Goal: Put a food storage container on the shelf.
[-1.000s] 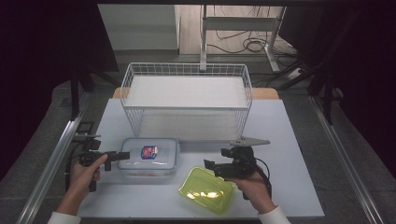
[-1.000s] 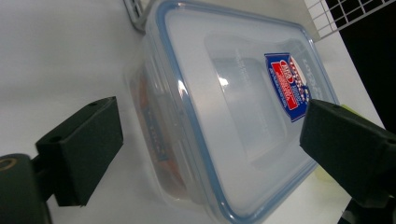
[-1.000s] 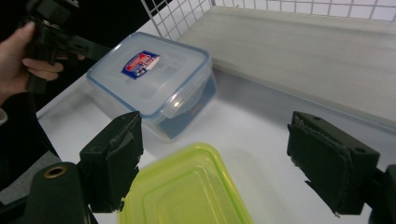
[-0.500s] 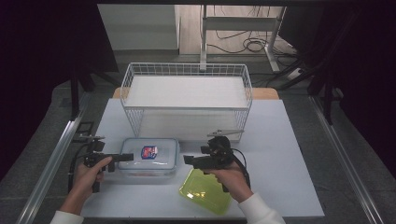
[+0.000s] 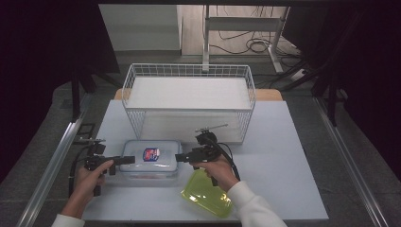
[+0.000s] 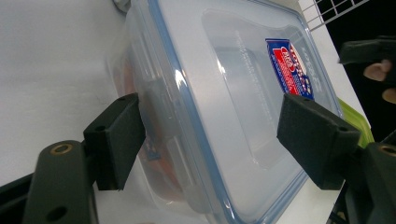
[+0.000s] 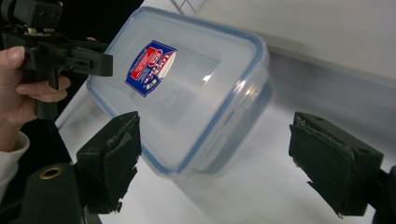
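Container: one clear lidded box (image 5: 150, 158) with blue seal and red-blue label, flat on the white table (image 5: 293, 156), just in front of the wire basket (image 5: 189, 101)
Left gripper (image 5: 124, 160): jaws spread wide, straddling the box's left end; one pad (image 6: 119, 137) sits at a side latch, contact uncertain
Right gripper (image 5: 182, 157): jaws released, nothing held, aimed at the box's right end
Change: a second ago the right gripper was near the green lid (image 5: 208, 196); it has since swung across to the box
Meaning: judged, a two-sided approach to the box, grasp not yet made
Count: one box, one loose green lid, one basket, two grippers
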